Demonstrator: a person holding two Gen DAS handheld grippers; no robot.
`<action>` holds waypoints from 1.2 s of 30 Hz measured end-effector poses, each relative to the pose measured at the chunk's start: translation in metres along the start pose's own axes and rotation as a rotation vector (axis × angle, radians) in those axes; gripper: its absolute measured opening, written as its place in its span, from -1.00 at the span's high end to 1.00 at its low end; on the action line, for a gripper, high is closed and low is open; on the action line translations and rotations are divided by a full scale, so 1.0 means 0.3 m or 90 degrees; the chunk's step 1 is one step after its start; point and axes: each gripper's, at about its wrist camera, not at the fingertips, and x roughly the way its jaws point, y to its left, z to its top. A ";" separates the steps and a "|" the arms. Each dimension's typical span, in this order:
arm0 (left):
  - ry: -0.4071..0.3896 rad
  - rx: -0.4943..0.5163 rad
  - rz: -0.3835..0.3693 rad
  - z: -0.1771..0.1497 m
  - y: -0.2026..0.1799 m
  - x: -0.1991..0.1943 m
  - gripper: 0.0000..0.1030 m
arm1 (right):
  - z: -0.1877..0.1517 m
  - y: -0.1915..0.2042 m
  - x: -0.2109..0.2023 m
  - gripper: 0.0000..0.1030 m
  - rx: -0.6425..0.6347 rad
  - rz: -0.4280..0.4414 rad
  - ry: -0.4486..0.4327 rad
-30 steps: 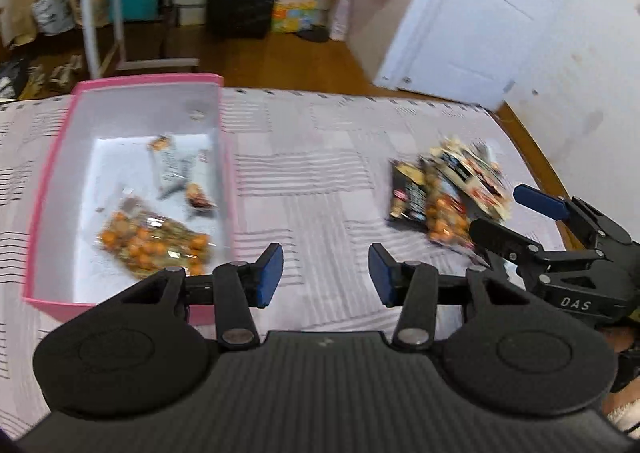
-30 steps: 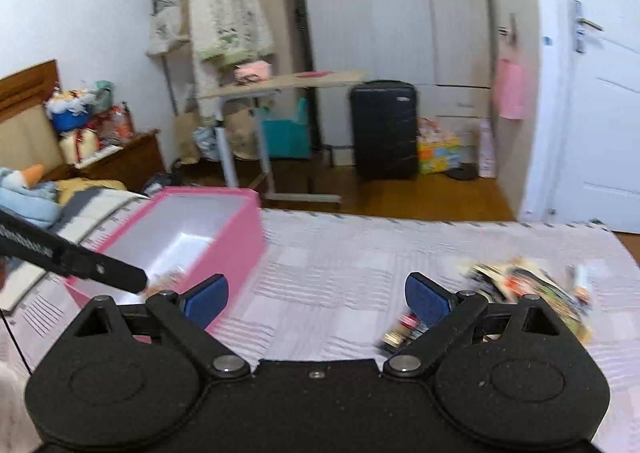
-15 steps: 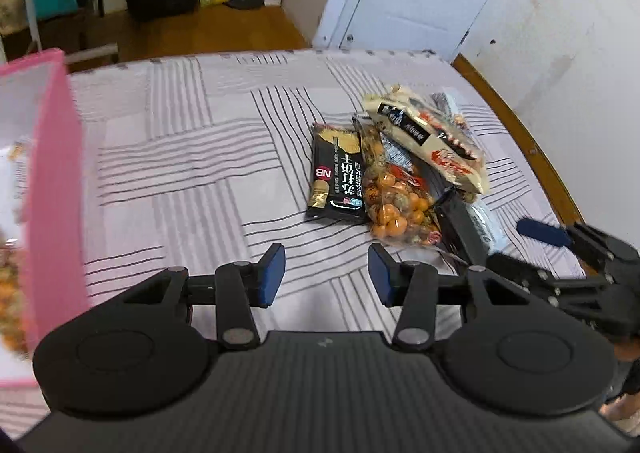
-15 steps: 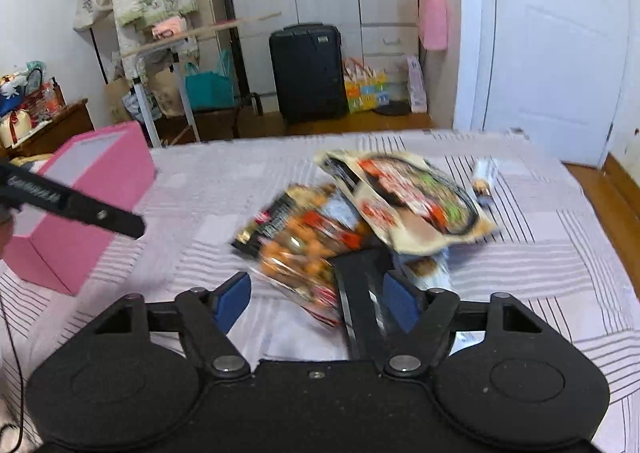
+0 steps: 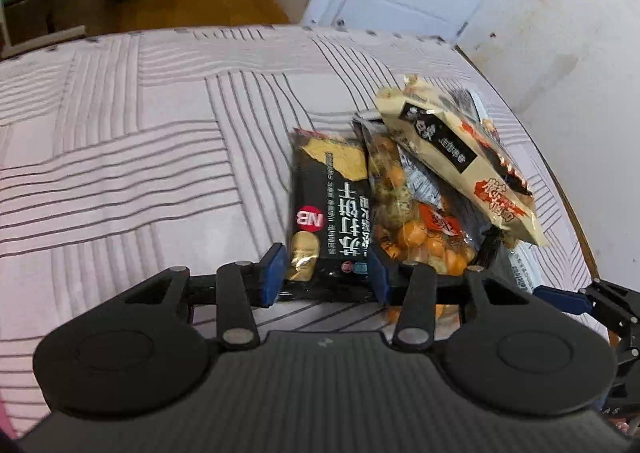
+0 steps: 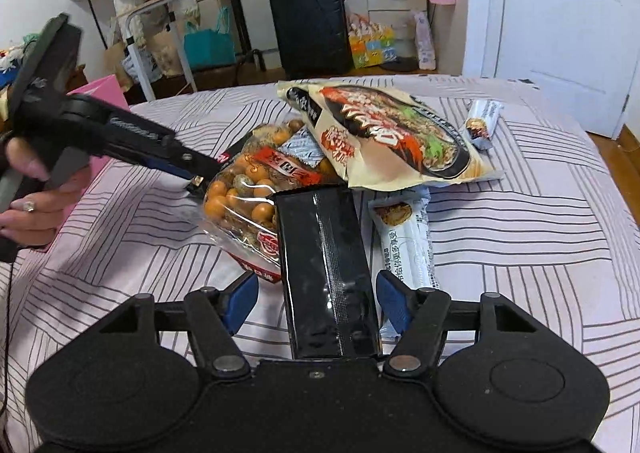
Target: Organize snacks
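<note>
The striped bed cover [image 5: 120, 173] fills most of both views, with a dark suitcase [image 6: 310, 25] and a white door [image 6: 560, 13] behind it. The snacks lie heaped at its right side. Only a corner of the pink box [image 6: 100, 93] shows, behind my left hand [image 6: 32, 197].

My left gripper [image 5: 326, 279] points down at the black biscuit packet [image 5: 328, 205], which lies flat on the cover. The near end of the packet sits between the two blue pads, which are part-spread and stand right at its edges. The wrapper looks flat and uncrumpled, so I read no squeeze. From the right wrist view that gripper's tips are hidden behind the bag of orange nuts [image 6: 240, 197], and the biscuit packet itself is almost wholly covered.

My right gripper [image 6: 314, 303] has just been closing. Between its pads lies a plain black packet [image 6: 324, 261], seam side up, so its print is hidden. There is a clear gap at the left pad and a thinner one at the right, so neither pad touches it.

The big beige packet [image 6: 392, 133] rests on top of the pile and covers the far ends of the nut bag and of a white bar [image 6: 408, 245]. A smaller bar [image 6: 482, 121] lies apart, beyond it. The lettering on the white bars is too small to read.
</note>
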 end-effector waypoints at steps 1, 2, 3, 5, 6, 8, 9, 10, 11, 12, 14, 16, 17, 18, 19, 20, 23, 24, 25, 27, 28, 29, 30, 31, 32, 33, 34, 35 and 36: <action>0.005 0.001 0.006 0.001 -0.005 0.017 0.16 | 0.001 -0.002 0.001 -0.36 0.002 0.007 0.000; 0.003 0.000 0.006 -0.002 -0.009 0.026 0.16 | 0.003 -0.003 0.001 -0.36 0.003 0.010 -0.002; -0.004 -0.005 0.006 -0.006 -0.010 0.028 0.16 | 0.004 -0.004 0.003 -0.36 0.004 0.010 -0.003; -0.011 -0.013 0.007 -0.013 -0.010 0.032 0.16 | 0.005 -0.010 0.006 -0.36 0.009 0.017 -0.001; -0.015 -0.017 0.008 -0.017 -0.010 0.034 0.15 | 0.002 -0.014 0.012 -0.36 0.015 0.022 0.003; -0.020 -0.021 0.016 -0.027 -0.014 0.040 0.11 | -0.008 -0.013 0.026 -0.42 0.016 0.023 0.014; -0.024 -0.014 0.024 -0.031 -0.024 0.043 0.09 | -0.013 -0.008 0.030 -0.43 0.008 0.016 0.014; -0.029 -0.001 0.033 -0.035 -0.036 0.044 0.08 | -0.018 -0.002 0.037 -0.43 0.000 0.005 0.019; -0.034 0.007 0.039 -0.041 -0.044 0.041 0.08 | -0.021 0.003 0.042 -0.43 -0.004 -0.001 0.022; -0.038 0.011 0.045 -0.045 -0.051 0.042 0.08 | -0.025 0.006 0.044 -0.44 -0.004 -0.006 0.020; -0.046 0.004 0.051 -0.056 -0.057 0.045 0.09 | -0.026 0.002 0.048 -0.41 0.007 -0.010 0.017; -0.059 -0.009 0.055 -0.065 -0.056 0.036 0.11 | -0.023 -0.002 0.041 -0.18 0.023 -0.006 0.006; -0.065 -0.017 0.054 -0.072 -0.054 0.030 0.12 | -0.019 -0.007 0.035 -0.06 0.032 -0.003 -0.003; -0.072 -0.024 0.055 -0.081 -0.052 0.023 0.14 | -0.016 -0.010 0.030 -0.06 0.041 0.003 -0.009; -0.074 -0.025 0.059 -0.086 -0.052 0.017 0.15 | -0.014 -0.010 0.025 -0.05 0.051 0.007 -0.012; -0.079 -0.022 0.070 -0.093 -0.055 0.008 0.15 | -0.013 -0.006 0.021 -0.04 0.056 0.006 -0.017; -0.097 0.019 0.120 -0.122 -0.079 -0.029 0.17 | -0.011 0.026 0.017 -0.04 0.040 -0.006 -0.029; -0.099 0.031 0.132 -0.136 -0.083 -0.046 0.17 | -0.009 0.037 0.015 -0.04 0.035 -0.006 -0.034; -0.098 0.036 0.137 -0.143 -0.081 -0.059 0.17 | -0.007 0.048 0.014 -0.04 0.034 -0.001 -0.036; -0.080 0.025 0.125 -0.161 -0.056 -0.091 0.17 | 0.000 0.068 0.014 -0.04 0.031 0.010 -0.041; -0.068 0.010 0.114 -0.169 -0.039 -0.107 0.17 | 0.004 0.081 0.017 -0.04 0.028 0.018 -0.039; -0.057 -0.002 0.106 -0.175 -0.023 -0.120 0.17 | 0.006 0.093 0.021 -0.04 0.023 0.022 -0.037; -0.044 -0.013 0.099 -0.186 -0.009 -0.133 0.17 | 0.008 0.108 0.025 -0.04 0.017 0.023 -0.036; -0.031 -0.020 0.094 -0.195 0.004 -0.142 0.18 | 0.011 0.125 0.029 -0.04 0.008 0.024 -0.034; -0.013 -0.025 0.089 -0.201 0.015 -0.146 0.18 | 0.012 0.141 0.033 -0.04 -0.001 0.024 -0.031; -0.001 -0.028 0.088 -0.205 0.019 -0.143 0.17 | 0.013 0.153 0.040 -0.05 -0.009 0.020 -0.027; 0.001 -0.029 0.080 -0.205 0.022 -0.135 0.17 | 0.014 0.165 0.051 -0.08 -0.016 0.012 -0.020; -0.002 -0.026 0.076 -0.206 0.025 -0.133 0.15 | 0.015 0.173 0.059 -0.10 -0.019 0.007 -0.015; -0.007 -0.025 0.080 -0.205 0.025 -0.131 0.12 | 0.014 0.182 0.063 -0.11 -0.022 0.001 -0.014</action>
